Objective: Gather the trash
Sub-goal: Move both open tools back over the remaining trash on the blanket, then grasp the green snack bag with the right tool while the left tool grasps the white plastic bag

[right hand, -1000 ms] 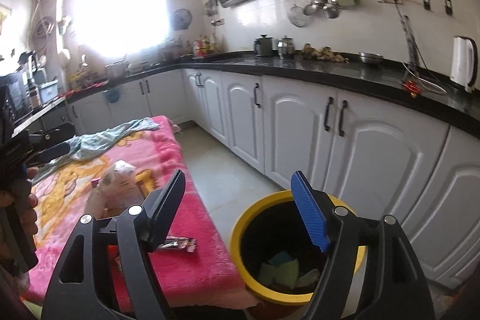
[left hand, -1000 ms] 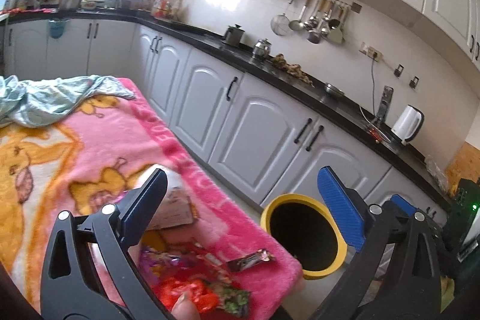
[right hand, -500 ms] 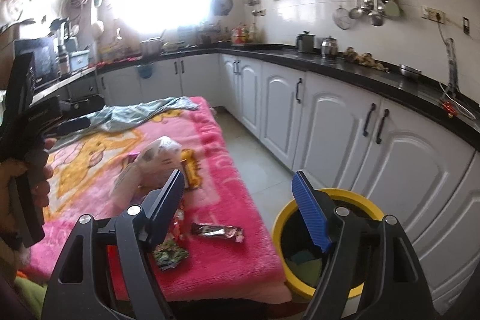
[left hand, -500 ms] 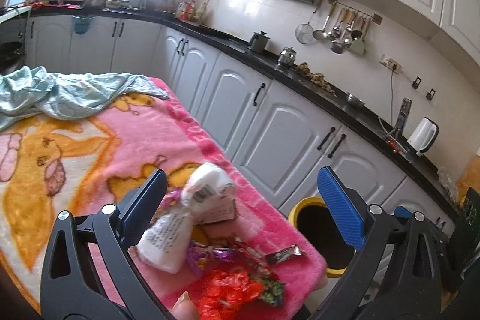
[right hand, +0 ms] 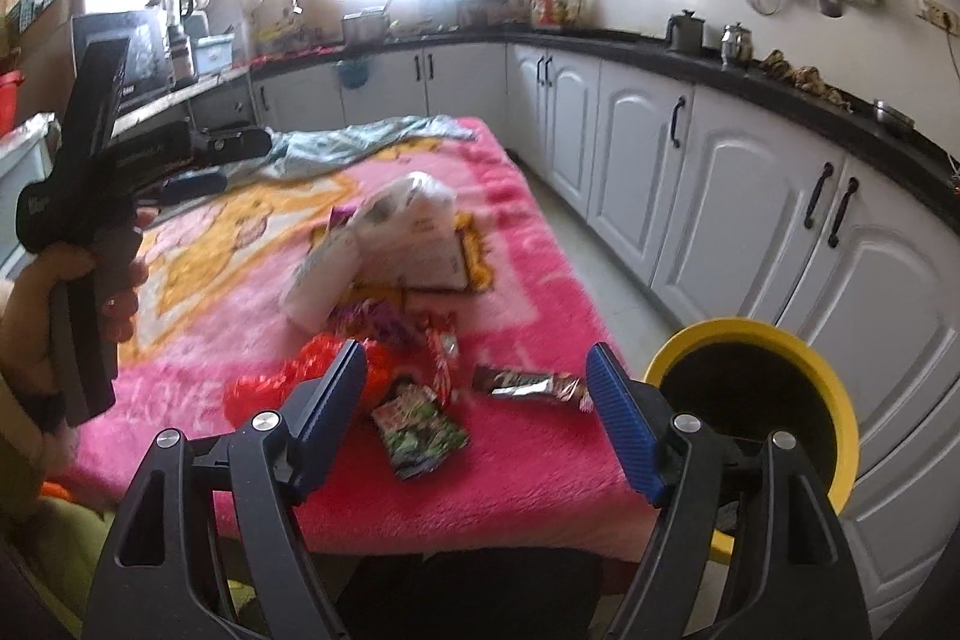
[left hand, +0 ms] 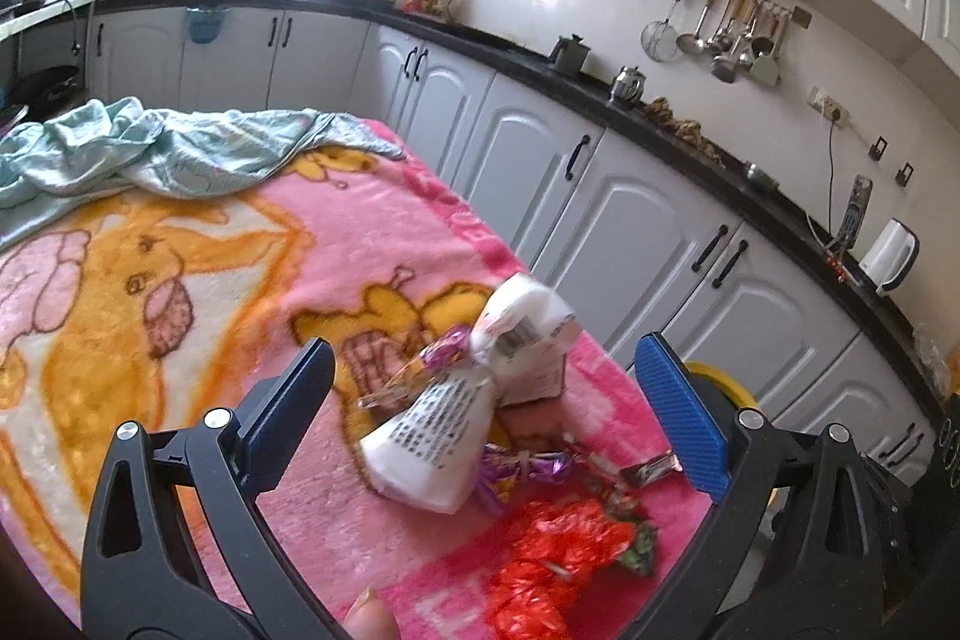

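We list: left gripper [left hand: 480, 394], jaws spread, empty, above the pink blanket [left hand: 372, 244]. Right gripper [right hand: 477, 388], jaws spread, empty, over the blanket's near edge. Trash heaped on the blanket: white bag [left hand: 432, 442], red wrapper [left hand: 558, 550], green packet [right hand: 420, 427], dark bar wrapper [right hand: 528, 383]. Yellow-rimmed bin [right hand: 834, 382] on the floor just beside the blanket's corner.

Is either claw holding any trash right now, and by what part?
Nothing is held. The left claw and right claw are both open and empty above the wrappers on the pink blanket.
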Demonstrator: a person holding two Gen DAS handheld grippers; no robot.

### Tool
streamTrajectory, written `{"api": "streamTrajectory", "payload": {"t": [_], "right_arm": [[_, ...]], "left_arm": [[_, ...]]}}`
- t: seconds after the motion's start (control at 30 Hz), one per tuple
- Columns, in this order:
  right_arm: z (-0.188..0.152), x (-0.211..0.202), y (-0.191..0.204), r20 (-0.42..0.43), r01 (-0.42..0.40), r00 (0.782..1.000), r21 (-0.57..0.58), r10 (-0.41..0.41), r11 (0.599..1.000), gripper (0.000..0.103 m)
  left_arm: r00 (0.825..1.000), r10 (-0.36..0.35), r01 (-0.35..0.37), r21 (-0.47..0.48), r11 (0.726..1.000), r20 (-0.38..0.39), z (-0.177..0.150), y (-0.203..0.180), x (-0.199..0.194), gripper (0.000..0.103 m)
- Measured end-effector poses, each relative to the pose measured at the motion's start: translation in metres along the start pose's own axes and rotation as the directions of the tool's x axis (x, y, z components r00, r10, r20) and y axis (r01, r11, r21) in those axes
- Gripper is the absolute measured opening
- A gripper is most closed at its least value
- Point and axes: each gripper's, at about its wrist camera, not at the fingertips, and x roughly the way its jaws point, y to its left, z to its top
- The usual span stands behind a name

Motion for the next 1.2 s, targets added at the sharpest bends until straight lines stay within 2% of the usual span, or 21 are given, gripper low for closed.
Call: {"api": "streamTrajectory", "payload": {"t": [0.23,0.47,0.7,0.93,1.03,1.2], "right_arm": [[-0.016,0.025,0.011,-0.09,-0.045,0.995,-0.036,0.042,0.998,0.073],[-0.032,0.055,0.023,-0.172,-0.08,0.983,-0.073,0.066,0.994,0.073],[-0.041,0.086,0.02,-0.237,-0.12,0.965,-0.017,0.112,0.993,0.073],[-0.046,0.101,0.014,-0.264,-0.15,0.952,0.033,0.153,0.988,0.073],[-0.047,0.104,0.013,-0.274,-0.145,0.95,0.033,0.148,0.989,0.066],[-0.047,0.101,0.008,-0.277,-0.14,0.95,0.029,0.142,0.99,0.05]], "left_arm": [[0.998,0.028,-0.027,0.018,0.999,-0.063,-0.014,0.012,0.014,0.092],[0.991,0.02,-0.017,0.025,1.0,-0.129,-0.03,0.02,0.037,0.092],[0.977,0.019,-0.006,0.06,0.998,-0.211,-0.047,0.023,0.062,0.092],[0.971,0.012,0.007,0.08,0.997,-0.24,-0.05,0.021,0.078,0.092],[0.967,0.006,0.02,0.097,0.995,-0.253,-0.05,0.018,0.084,0.092],[0.964,-0.005,0.035,0.109,0.993,-0.267,-0.049,0.015,0.091,0.079]]}}
